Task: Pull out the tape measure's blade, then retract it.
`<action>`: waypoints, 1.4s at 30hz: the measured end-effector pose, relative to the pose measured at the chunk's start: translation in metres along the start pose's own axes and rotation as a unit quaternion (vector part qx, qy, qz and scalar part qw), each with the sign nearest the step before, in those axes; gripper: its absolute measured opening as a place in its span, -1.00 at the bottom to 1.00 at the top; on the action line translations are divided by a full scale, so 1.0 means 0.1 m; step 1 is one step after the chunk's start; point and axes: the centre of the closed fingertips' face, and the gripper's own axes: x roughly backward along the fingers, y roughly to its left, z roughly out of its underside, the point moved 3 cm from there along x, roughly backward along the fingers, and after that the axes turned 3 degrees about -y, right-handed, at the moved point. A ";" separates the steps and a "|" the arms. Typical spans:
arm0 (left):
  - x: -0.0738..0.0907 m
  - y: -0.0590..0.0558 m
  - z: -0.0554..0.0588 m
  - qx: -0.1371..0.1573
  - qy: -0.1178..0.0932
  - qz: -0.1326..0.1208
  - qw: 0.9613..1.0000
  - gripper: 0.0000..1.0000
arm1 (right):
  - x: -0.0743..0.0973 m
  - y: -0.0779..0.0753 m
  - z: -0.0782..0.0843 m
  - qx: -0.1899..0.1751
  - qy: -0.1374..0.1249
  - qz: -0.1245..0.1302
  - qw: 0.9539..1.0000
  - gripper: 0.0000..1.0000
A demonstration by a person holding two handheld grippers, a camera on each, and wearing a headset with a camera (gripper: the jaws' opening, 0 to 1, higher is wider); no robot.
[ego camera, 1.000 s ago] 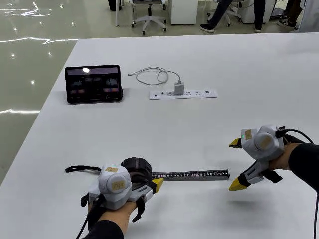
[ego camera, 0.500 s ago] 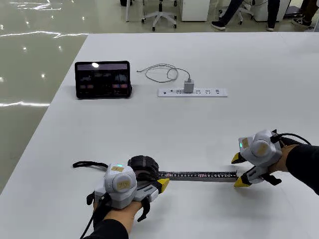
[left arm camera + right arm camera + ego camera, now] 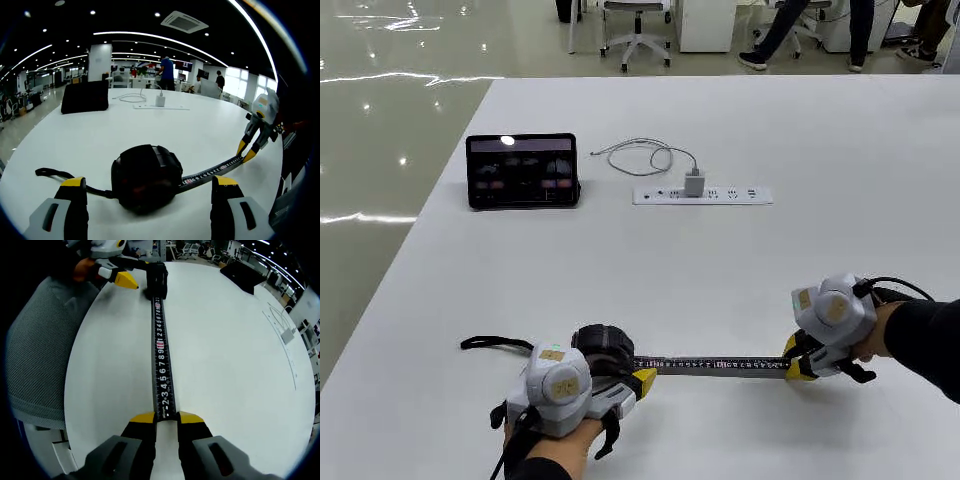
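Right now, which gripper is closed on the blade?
The right gripper, pinching the blade tip; the left gripper stands open, the case between its jaws.

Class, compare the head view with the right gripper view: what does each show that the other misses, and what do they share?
Head view: the black strap trailing from the tape measure's case, and an office chair beyond the table. Right gripper view: readable numbers on the blade, and the right gripper up close, jaws shut on the blade's end. Both: case, pulled-out blade, left gripper beside the case, tablet, white table.
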 end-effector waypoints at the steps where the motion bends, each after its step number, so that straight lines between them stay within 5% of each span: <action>1: -0.01 0.01 -0.02 0.000 -0.003 -0.005 1.000 1.00 | 0.00 0.00 -0.01 0.002 0.007 -0.001 1.000 -0.77; 4: -0.08 0.06 -0.06 0.007 -0.005 -0.015 1.000 0.91 | -0.01 0.01 -0.03 0.002 0.030 0.002 1.000 -0.76; 12: -0.15 0.10 0.00 0.045 0.015 -0.032 0.998 0.49 | -0.02 0.01 -0.03 -0.012 0.047 0.013 0.999 -0.77; 18: -0.23 0.10 -0.03 0.047 0.025 -0.036 0.998 0.39 | -0.01 0.00 -0.02 -0.024 0.052 0.020 0.998 -0.77; 20: -0.25 -0.01 -0.01 0.055 0.040 -0.006 0.998 0.26 | 0.00 0.01 -0.02 -0.022 0.050 0.021 0.998 -0.77; 21: -0.25 0.06 -0.02 0.042 0.037 -0.029 0.998 0.26 | 0.00 0.01 -0.02 -0.024 0.049 0.021 0.998 -0.77; 34: -0.23 0.05 0.00 0.029 0.050 -0.037 0.998 0.21 | 0.00 0.00 -0.01 -0.068 0.035 0.032 0.997 -0.78; 42: -0.24 0.04 0.00 0.019 0.058 -0.038 0.997 0.20 | -0.01 0.00 -0.03 -0.059 0.027 0.032 0.997 -0.79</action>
